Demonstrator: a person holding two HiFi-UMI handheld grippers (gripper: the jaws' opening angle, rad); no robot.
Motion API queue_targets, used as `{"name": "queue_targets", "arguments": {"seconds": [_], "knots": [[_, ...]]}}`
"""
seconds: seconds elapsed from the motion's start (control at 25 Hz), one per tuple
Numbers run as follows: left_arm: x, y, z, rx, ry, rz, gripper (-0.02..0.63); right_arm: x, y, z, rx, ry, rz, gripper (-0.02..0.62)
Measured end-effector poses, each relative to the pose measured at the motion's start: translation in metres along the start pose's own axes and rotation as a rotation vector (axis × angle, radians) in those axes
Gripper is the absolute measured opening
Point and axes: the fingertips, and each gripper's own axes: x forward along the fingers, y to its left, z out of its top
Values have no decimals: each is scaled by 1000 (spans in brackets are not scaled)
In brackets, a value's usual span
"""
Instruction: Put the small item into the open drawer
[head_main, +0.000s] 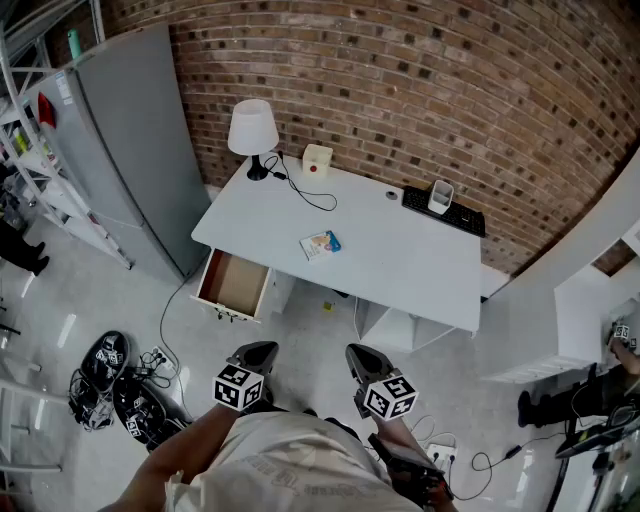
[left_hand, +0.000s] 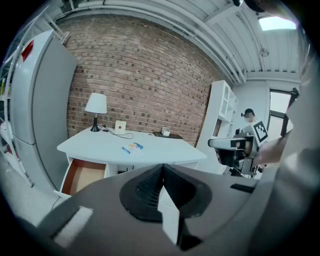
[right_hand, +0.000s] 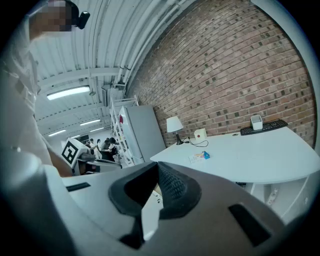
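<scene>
Here, the left gripper (left_hand: 162, 169) is shown with its two dark jaws closed tip to tip, nothing caught between them. The right gripper (right_hand: 157, 166) is seen the same way, with its ribbed pads (right_hand: 175, 186) brought together and no object gripped. In the head view both grippers are held side by side low in the picture, just in front of the person's pale shirt (head_main: 285, 465). Each is topped by its black-and-white marker cube and aimed towards a white desk (head_main: 410, 275) that stands well apart from them across a pale floor. The small item (head_main: 320, 243), a flat white and blue packet, is found lying on the desktop near its middle, untouched by either gripper. The open drawer (head_main: 235, 285) is pulled out from under the desk's left end, its brown inside turned up to the camera, below and to the left of the packet. Towards the back of the desk a white table lamp (head_main: 252, 130) on a dark stem is placed at the left corner. A small white box (head_main: 317, 160) with a red spot is set just beside it, and a thin black cable (head_main: 305, 195) is looped between them. A black keyboard (head_main: 443, 213) with a white cup (head_main: 440, 195) on it is seen further right. A red brick wall (head_main: 420, 80) is set behind the desk, and a tall grey cabinet (head_main: 130, 150) stands to the left.
</scene>
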Motion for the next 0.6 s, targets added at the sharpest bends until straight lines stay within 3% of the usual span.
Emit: {"name": "queue_targets", "arguments": {"seconds": [0.6], "knots": [[13,-16,-14,-30,22,4,6,-16,-11,-16,29,25,-19,6]]}}
